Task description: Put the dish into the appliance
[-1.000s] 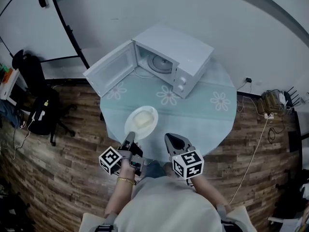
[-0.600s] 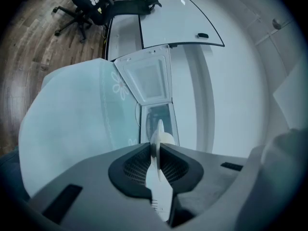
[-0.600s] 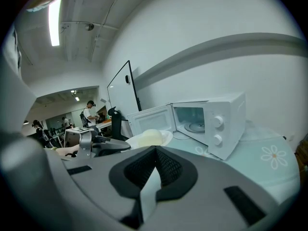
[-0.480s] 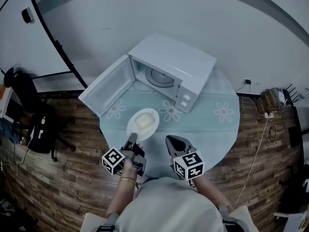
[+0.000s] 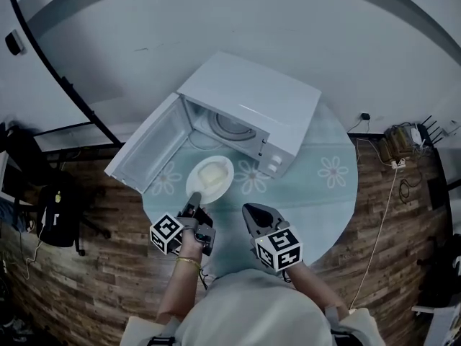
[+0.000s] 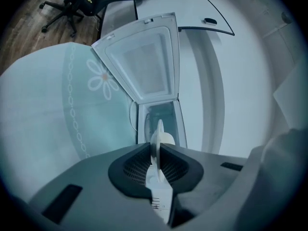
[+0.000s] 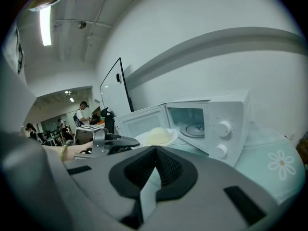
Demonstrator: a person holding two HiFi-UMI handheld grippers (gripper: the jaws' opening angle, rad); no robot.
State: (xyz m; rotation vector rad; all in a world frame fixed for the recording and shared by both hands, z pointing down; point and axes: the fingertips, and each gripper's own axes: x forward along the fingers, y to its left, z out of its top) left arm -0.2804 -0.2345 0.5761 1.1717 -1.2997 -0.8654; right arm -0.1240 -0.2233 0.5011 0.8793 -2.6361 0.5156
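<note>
Our left gripper (image 6: 155, 153) is clamped on the near rim of the round white plate (image 5: 210, 177), which carries a pale mound; in the left gripper view we see the plate only edge-on. Our right gripper (image 7: 155, 150) is closed on nothing. The plate hangs over the middle of the round table with a pale flowered cloth (image 5: 324, 186). It faces the white microwave oven (image 5: 252, 103) at the far edge, whose door (image 5: 144, 153) is open and whose cavity it partly hides.
</note>
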